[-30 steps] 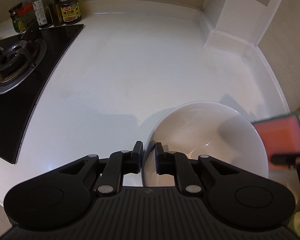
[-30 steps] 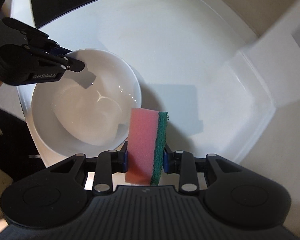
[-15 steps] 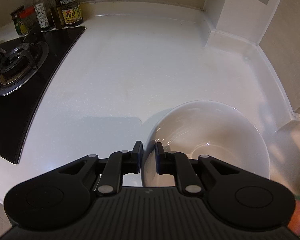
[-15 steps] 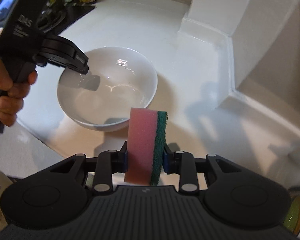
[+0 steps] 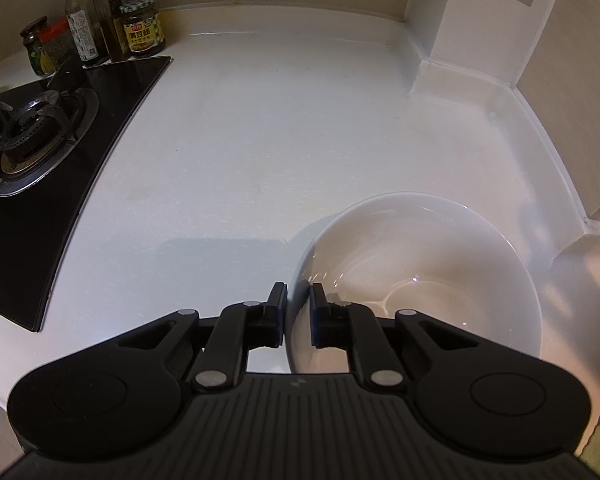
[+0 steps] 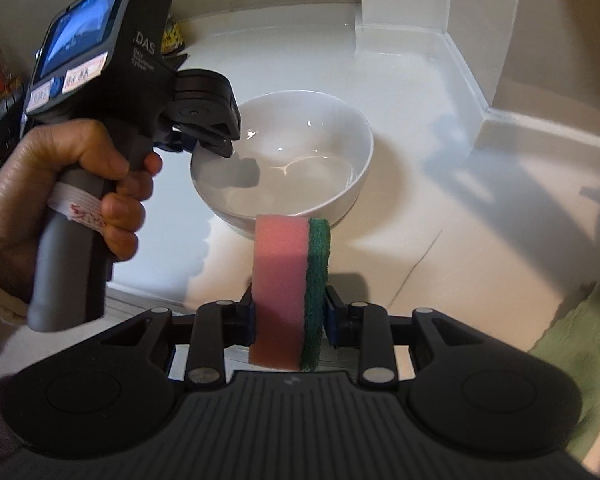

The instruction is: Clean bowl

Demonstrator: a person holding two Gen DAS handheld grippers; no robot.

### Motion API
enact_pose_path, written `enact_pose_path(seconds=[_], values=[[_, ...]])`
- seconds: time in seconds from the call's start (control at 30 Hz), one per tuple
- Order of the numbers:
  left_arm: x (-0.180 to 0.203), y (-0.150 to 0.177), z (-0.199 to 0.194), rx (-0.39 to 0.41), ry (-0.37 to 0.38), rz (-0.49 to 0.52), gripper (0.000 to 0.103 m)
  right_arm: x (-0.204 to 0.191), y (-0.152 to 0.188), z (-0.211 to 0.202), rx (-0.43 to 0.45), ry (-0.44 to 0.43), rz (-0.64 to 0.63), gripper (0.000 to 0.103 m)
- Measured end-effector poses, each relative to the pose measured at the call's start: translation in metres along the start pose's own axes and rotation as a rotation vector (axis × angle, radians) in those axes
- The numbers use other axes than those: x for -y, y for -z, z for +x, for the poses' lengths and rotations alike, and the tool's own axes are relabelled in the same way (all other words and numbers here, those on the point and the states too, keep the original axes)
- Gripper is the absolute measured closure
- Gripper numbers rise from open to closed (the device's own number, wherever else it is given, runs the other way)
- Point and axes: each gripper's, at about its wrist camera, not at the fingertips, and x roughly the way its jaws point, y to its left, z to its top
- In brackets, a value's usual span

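Note:
A white bowl (image 5: pixel 420 264) stands on the white counter (image 5: pixel 260 140) at the right. My left gripper (image 5: pixel 298 296) is shut on the bowl's near-left rim, one finger inside and one outside. In the right wrist view the bowl (image 6: pixel 300 148) sits ahead, with the left gripper (image 6: pixel 216 142) clamped on its left rim and a hand on its handle. My right gripper (image 6: pixel 290 300) is shut on a pink sponge with a green scouring side (image 6: pixel 288 280), held upright a little in front of the bowl and apart from it.
A black gas hob (image 5: pixel 40 152) lies at the left of the counter. Bottles and jars (image 5: pixel 100 28) stand behind it. A white wall column (image 5: pixel 472 20) rises at the back right. A green cloth (image 6: pixel 576 352) lies at the right edge.
My right gripper has drawn back with the sponge, out of the bowl area and toward the counter's front. The sponge has left the left wrist view. The left gripper stays on the rim.

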Motion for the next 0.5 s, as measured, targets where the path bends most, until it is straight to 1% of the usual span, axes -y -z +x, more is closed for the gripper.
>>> enact_pose_path(seconds=[0.07,0.1,0.2,0.3,0.37,0.4,0.43,0.47,0.5], values=[[-0.001,0.001,0.0,-0.002,0.007,0.007,0.094,0.001,0.0,-0.003,-0.005,-0.051,0.009,0.076],[-0.002,0.001,0.0,-0.005,0.012,0.01,0.094,0.004,-0.003,-0.006,-0.001,-0.046,-0.005,0.076],[-0.003,0.002,0.0,-0.015,0.031,0.02,0.097,0.022,-0.021,-0.023,0.02,0.024,-0.064,0.076],[-0.004,0.004,0.0,-0.013,0.041,0.029,0.097,0.034,-0.05,-0.037,0.071,0.127,-0.224,0.076],[-0.005,0.004,0.0,-0.013,0.047,0.031,0.097,0.034,-0.076,-0.038,0.127,0.188,-0.366,0.076],[-0.005,0.003,0.0,-0.014,0.048,0.032,0.097,0.035,-0.089,-0.035,0.14,0.207,-0.41,0.076],[-0.005,0.003,0.0,-0.015,0.049,0.033,0.097,0.035,-0.099,-0.032,0.139,0.21,-0.446,0.076],[-0.005,0.003,0.001,-0.017,0.049,0.034,0.097,0.033,-0.117,-0.023,0.132,0.191,-0.529,0.076],[-0.006,0.003,0.001,-0.019,0.051,0.035,0.097,0.03,-0.133,-0.011,0.127,0.193,-0.592,0.076]])
